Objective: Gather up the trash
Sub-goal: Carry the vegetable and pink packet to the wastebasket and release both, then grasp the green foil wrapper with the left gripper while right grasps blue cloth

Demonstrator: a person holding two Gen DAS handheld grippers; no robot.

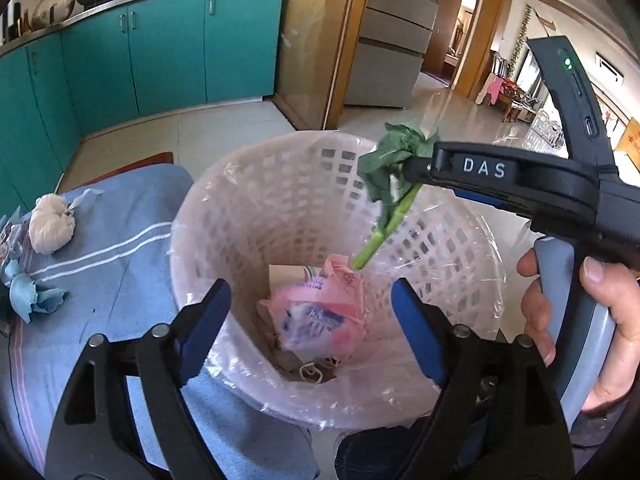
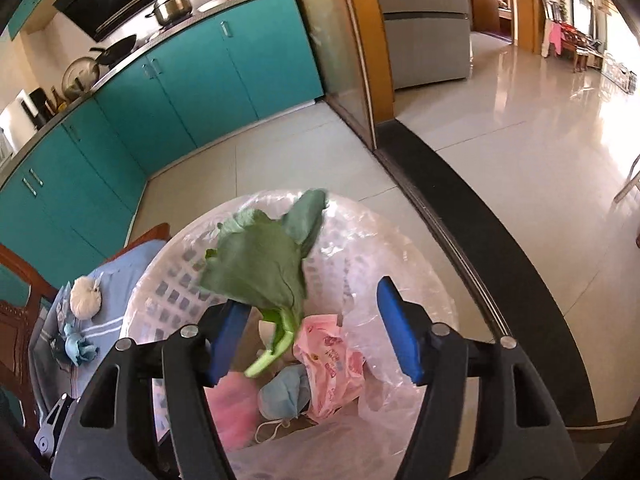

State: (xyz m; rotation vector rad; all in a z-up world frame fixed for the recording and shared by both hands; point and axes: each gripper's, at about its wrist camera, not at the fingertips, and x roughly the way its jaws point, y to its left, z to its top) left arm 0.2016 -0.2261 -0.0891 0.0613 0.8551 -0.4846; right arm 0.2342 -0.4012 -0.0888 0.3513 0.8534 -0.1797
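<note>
A white lattice wastebasket [image 1: 192,216] [image 2: 160,284] lined with clear plastic stands against the blue-clothed table [image 1: 120,264]. Inside lie a pink printed wrapper [image 1: 320,320] [image 2: 332,364] and a crumpled blue wad [image 2: 284,396]. My left gripper [image 1: 310,328] hangs open above the basket with nothing between its blue pads. My right gripper [image 2: 314,332] [image 1: 412,170] is over the basket too, jaws wide apart. A green vegetable leaf [image 2: 260,268] [image 1: 390,168] with a pale stem dangles beside its left finger, blurred; the other pad does not touch it.
On the tablecloth lie a white tied bag [image 1: 52,224] [image 2: 86,296] and a crumpled blue tissue [image 1: 32,292] [image 2: 78,350]. Teal kitchen cabinets [image 1: 168,52] stand behind, a glass sliding door [image 2: 340,60] to the right. A hand [image 1: 612,320] grips the right gripper's handle.
</note>
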